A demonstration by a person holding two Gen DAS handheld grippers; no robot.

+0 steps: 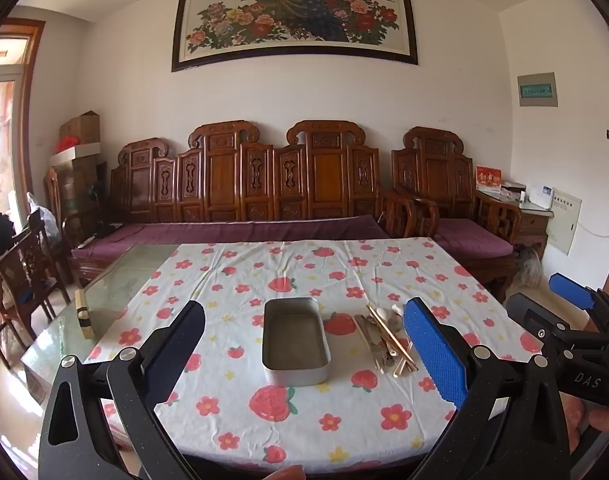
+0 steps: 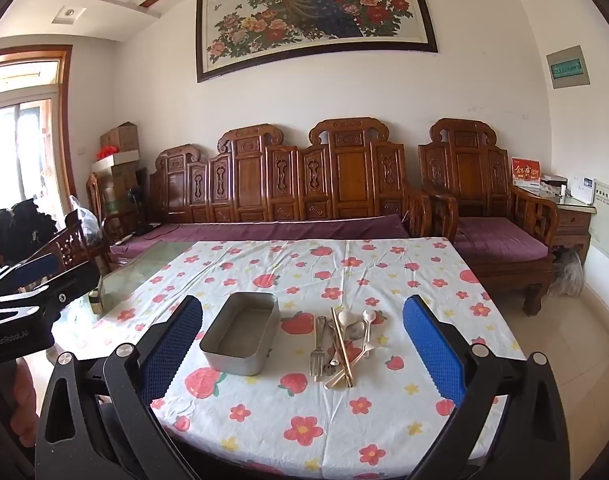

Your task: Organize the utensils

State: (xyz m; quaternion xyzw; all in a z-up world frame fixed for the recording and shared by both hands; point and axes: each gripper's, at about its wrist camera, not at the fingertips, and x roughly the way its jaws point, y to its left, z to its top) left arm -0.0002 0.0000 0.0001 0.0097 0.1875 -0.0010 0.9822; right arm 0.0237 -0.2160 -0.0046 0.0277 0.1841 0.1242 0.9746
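Left gripper (image 1: 304, 344) agape, tin (image 1: 296, 340), utensils (image 2: 340, 344)

Bright, soft daylight from the glass door (image 2: 16, 152) at the left, blown out to white there. Weak glare on the bare glass of the table (image 1: 116, 276) near its left edge. Only faint shadows under the metal tray (image 2: 240, 334). Sharp in the middle; strongly bent lines and black vignette in all corners.

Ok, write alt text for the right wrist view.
An empty metal tray sits on a flowered tablecloth beside a loose pile of utensils: fork, spoons, chopsticks. The right gripper hangs open before them, holding nothing; a carved wooden sofa stands behind.
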